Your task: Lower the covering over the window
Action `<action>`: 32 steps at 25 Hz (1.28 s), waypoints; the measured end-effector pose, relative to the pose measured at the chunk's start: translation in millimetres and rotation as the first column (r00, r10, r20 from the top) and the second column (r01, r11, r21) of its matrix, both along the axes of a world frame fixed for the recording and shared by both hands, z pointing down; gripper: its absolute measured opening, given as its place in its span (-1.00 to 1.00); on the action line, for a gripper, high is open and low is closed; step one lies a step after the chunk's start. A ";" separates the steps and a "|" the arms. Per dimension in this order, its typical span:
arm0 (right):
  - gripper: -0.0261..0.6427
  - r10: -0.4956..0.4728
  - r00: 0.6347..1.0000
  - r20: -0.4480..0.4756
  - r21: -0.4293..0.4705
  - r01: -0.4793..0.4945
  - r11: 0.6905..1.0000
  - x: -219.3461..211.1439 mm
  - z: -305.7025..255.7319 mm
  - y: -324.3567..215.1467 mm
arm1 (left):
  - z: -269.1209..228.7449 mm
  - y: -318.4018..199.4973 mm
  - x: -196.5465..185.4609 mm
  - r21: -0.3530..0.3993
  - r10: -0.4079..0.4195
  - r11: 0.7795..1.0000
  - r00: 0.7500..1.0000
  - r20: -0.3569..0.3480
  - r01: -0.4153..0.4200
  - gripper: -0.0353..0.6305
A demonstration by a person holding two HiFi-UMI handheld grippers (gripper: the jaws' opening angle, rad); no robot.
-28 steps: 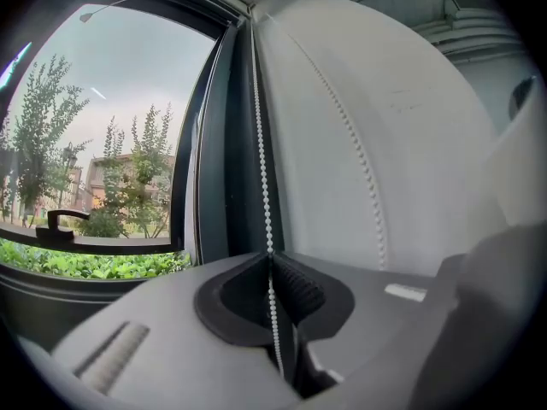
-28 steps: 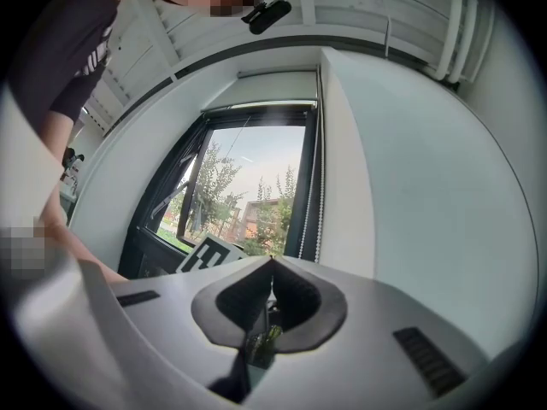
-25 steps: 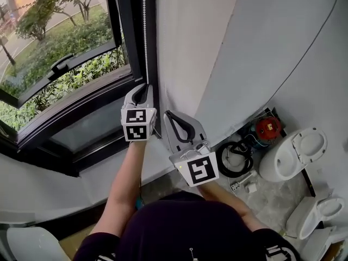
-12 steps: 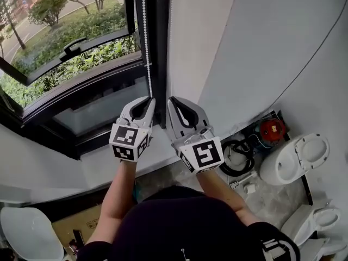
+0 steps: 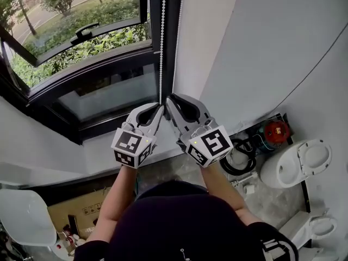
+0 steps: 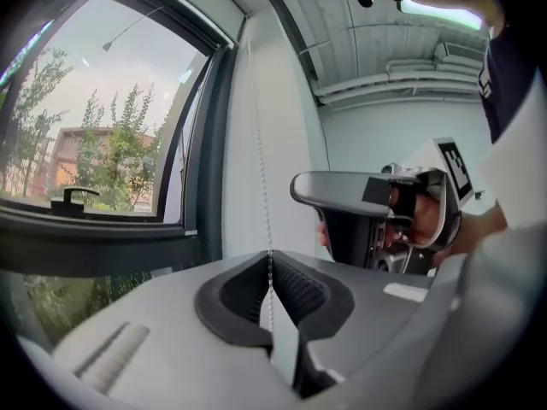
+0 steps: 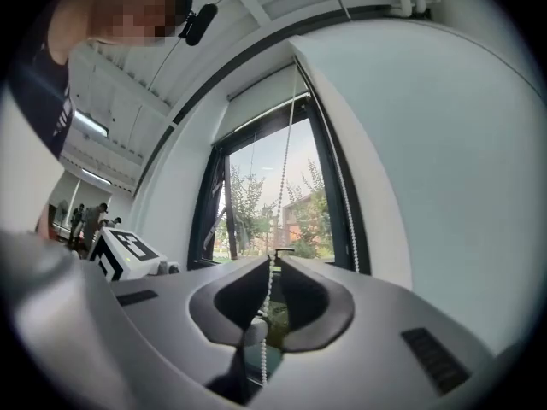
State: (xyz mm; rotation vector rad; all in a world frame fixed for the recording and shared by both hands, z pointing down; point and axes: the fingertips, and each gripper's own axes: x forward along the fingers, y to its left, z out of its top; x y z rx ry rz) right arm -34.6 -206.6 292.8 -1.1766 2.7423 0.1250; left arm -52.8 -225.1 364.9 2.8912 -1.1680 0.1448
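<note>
the bead chain (image 5: 162,42) hangs straight down beside the black window frame (image 5: 154,64) at the window's right edge, its long axis vertical. the left tool (image 5: 160,107) is clamped on one strand right at its tips, and the beads rise straight up out of the pinch. the right tool (image 5: 169,99), just beside it with tips nearly touching, is clamped on the chain too. a second strand (image 7: 347,217) hangs free to its right. both tools point toward the frame.

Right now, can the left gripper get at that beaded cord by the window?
Yes, it seems so: the left gripper is shut on the beaded cord, with nothing in the way. The right gripper grips it alongside.
</note>
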 end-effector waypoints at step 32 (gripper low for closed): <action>-0.89 -0.335 0.940 -0.065 -0.262 0.308 0.915 11.3 63.2 34.6 | 85.2 82.5 44.3 -0.239 0.106 0.954 0.949 -0.298 -0.182 -0.82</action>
